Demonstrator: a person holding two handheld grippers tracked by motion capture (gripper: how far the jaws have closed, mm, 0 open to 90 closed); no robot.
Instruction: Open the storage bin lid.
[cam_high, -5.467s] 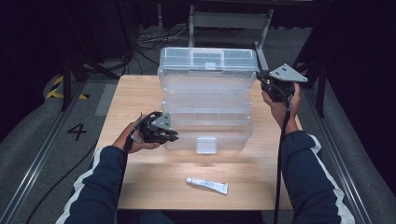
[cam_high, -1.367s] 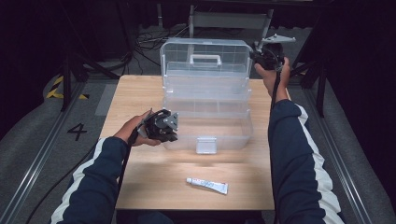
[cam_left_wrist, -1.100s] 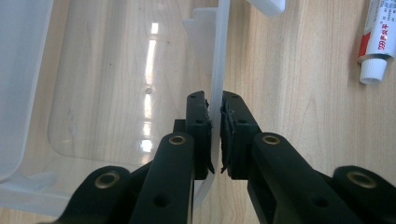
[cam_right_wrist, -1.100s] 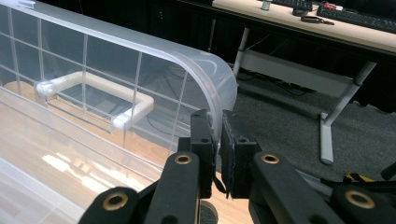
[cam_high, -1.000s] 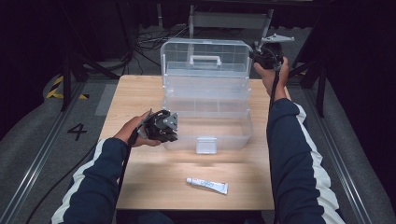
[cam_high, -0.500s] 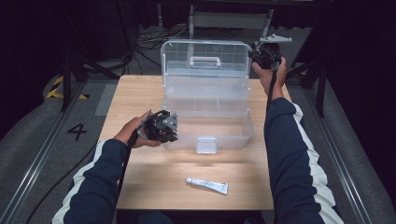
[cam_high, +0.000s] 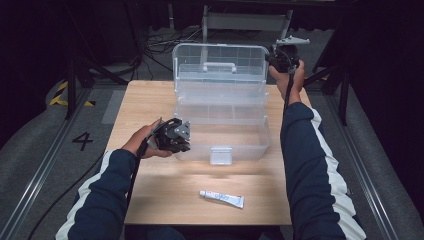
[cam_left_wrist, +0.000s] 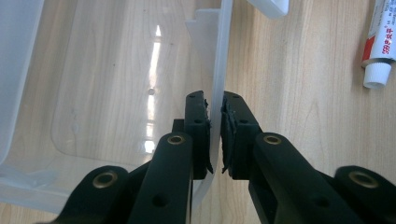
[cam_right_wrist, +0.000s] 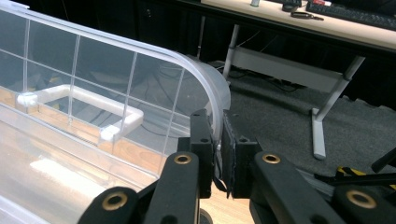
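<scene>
Around my wooden surface the room is dark. Grey carpet floor carries a painted number four, yellow-black tape and cables. A white-legged desk stands behind.

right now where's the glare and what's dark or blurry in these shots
High view: dark surroundings, lit table. Left gripper view: a bright glare streak on the clear box floor; the tube is sharp. Right gripper view: the lid looks hazy and the floor behind dim.
</scene>
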